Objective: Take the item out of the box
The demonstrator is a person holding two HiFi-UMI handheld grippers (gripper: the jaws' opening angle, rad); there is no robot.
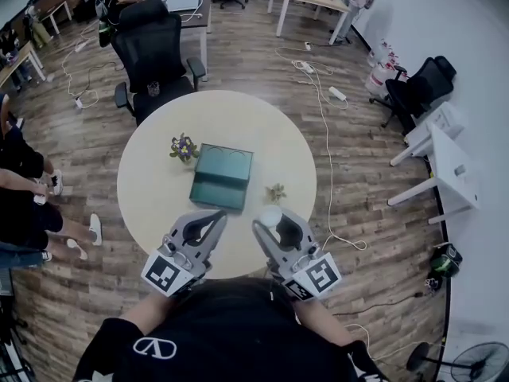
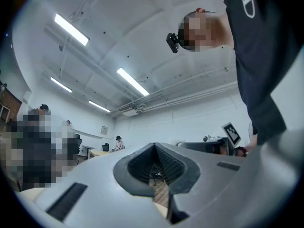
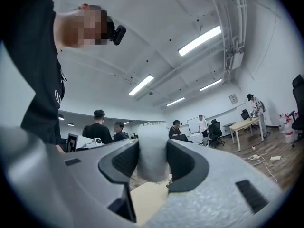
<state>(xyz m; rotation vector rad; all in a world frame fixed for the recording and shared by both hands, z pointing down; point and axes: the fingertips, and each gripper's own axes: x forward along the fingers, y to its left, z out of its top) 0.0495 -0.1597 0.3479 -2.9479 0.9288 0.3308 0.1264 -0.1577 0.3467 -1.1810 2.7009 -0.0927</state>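
Item: white, soft-looking, fuzzy stub of material, already clear of the box, held above the near edge of the table.
Right tongs: right gripper, jaws part-way apart and pressed on the white stub from both sides.
Left tongs: left gripper, jaws drawn together, nothing between them.
Box: dark teal rectangular box, open, lying flat near the middle of the table.
Surface: round pale beige table.
Key relation: the box lies ahead of both grippers and slightly to the left of the right one; the left gripper is the nearer to it. Bare tabletop lies beneath and just beyond the right gripper.
Item long axis: runs along the right gripper's jaws, its far end standing out past the tips; from above it reads as a round white end.
Item heading: points forward and up, away from the person, towards the box side of the table.
Nearby: small bunch of purple and yellow flowers left of the box; small dry tan sprig between the box and the right gripper.
Judgement: removal looks done; setting the stub down should avoid the sprig.
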